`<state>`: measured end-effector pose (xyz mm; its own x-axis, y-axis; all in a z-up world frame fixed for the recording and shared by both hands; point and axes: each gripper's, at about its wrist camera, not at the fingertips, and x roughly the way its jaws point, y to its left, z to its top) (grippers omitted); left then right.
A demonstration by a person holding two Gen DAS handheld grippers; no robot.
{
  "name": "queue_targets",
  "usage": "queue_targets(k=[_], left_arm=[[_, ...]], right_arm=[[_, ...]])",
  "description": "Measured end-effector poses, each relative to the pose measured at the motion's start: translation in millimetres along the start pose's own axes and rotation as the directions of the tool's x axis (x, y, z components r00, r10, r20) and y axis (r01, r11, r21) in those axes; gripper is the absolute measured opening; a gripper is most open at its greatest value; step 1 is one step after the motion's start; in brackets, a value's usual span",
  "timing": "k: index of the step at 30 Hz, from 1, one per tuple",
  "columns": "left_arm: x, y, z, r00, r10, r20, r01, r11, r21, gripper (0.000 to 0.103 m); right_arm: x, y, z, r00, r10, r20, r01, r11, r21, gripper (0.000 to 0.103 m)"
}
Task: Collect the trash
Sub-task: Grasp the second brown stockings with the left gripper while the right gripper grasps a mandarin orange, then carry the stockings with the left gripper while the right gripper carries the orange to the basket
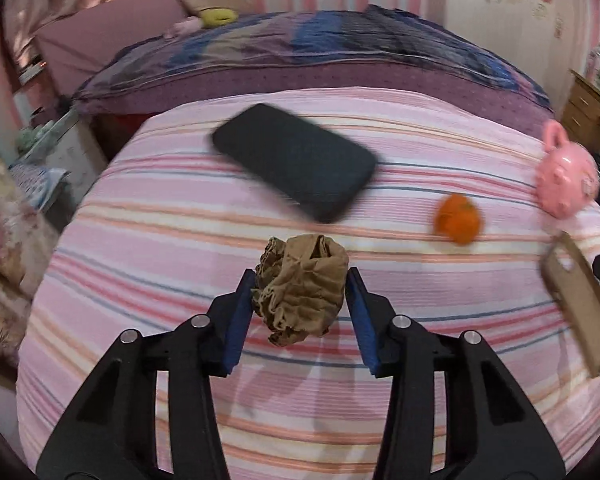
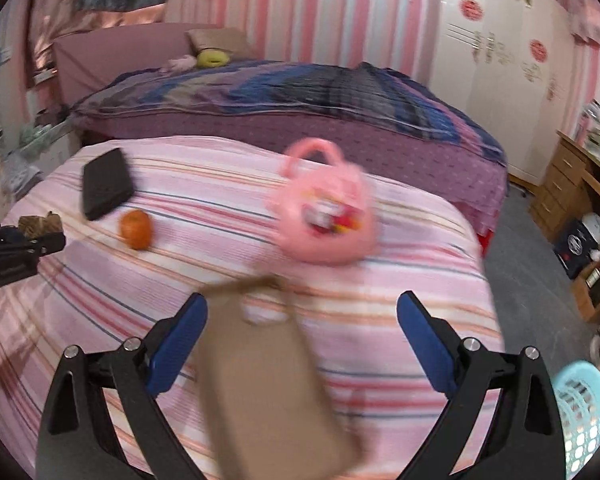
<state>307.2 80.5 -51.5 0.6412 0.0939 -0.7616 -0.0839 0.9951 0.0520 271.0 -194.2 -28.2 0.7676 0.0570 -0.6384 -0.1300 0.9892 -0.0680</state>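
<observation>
A crumpled wad of brown paper (image 1: pixel 300 296) sits between the blue pads of my left gripper (image 1: pixel 302 276), and both pads press against its sides, just above the pink striped cloth (image 1: pixel 140 248). The right wrist view shows the same wad (image 2: pixel 40 222) at the left gripper's tips at the far left. A flat brown cardboard piece with a cut-out (image 2: pixel 268 380) lies blurred between the wide-apart fingers of my right gripper (image 2: pixel 302 300), close to the left finger; the pads do not clamp it. In the left wrist view that cardboard (image 1: pixel 576 304) shows at the right edge.
On the striped cloth lie a black phone (image 1: pixel 296 160), an orange fruit (image 1: pixel 458 218) and a pink handbag-shaped toy (image 2: pixel 324 216). A light blue basket (image 2: pixel 584 412) stands on the floor at the lower right. Behind is a bed with a purple quilt (image 2: pixel 300 96); a wooden desk (image 2: pixel 572 184) stands to the right.
</observation>
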Motion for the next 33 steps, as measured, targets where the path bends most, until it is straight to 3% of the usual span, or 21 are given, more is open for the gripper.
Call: queue_targets(k=[7,10,14,15,16,17,18,20,21,30,33], left_arm=[[4,62,-5,0.994,0.109,-0.021,-0.111,0.985,-0.135,0.044],[-1,78,-7,0.994,0.107,-0.031,-0.11,0.976,-0.19,0.044],[-6,81,-7,0.993,0.114,-0.032,-0.118,0.974,-0.195,0.045],[-7,80,-8,0.992,0.117,-0.035,-0.122,0.974,-0.191,0.045],[-9,78,-8,0.993,0.117,-0.035,-0.121,0.975,-0.187,0.045],[-11,77,-8,0.993,0.115,-0.032,-0.118,0.977,-0.18,0.045],[-13,75,-8,0.993,0.114,-0.026,-0.117,0.978,-0.172,0.045],[-17,72,-9,0.993,0.118,-0.017,-0.119,0.979,-0.164,0.045],[-19,73,-10,0.993,0.116,-0.014,-0.117,0.979,-0.165,0.045],[-45,45,-13,0.999,0.036,0.028,-0.031,0.987,-0.157,0.045],[-55,26,-17,0.999,-0.017,0.033,0.022,0.989,-0.148,0.045]], right_arm=[[41,70,23,0.993,0.112,-0.026,-0.113,0.992,-0.047,0.094],[59,91,34,0.988,0.145,-0.057,-0.148,0.988,-0.047,0.094],[79,117,43,0.984,0.152,-0.092,-0.159,0.984,-0.075,0.093],[82,120,44,0.982,0.155,-0.107,-0.164,0.983,-0.079,0.09],[87,123,44,0.974,0.183,-0.134,-0.195,0.977,-0.082,0.078],[89,123,44,0.967,0.199,-0.156,-0.214,0.973,-0.084,0.069],[91,123,44,0.964,0.204,-0.17,-0.221,0.971,-0.087,0.053],[86,121,44,0.963,0.215,-0.16,-0.231,0.969,-0.086,0.044],[84,119,44,0.963,0.22,-0.157,-0.235,0.968,-0.084,0.032],[16,69,22,0.985,0.172,-0.026,-0.173,0.984,-0.035,0.027],[-23,34,2,0.994,0.112,0.001,-0.112,0.993,-0.022,0.027]])
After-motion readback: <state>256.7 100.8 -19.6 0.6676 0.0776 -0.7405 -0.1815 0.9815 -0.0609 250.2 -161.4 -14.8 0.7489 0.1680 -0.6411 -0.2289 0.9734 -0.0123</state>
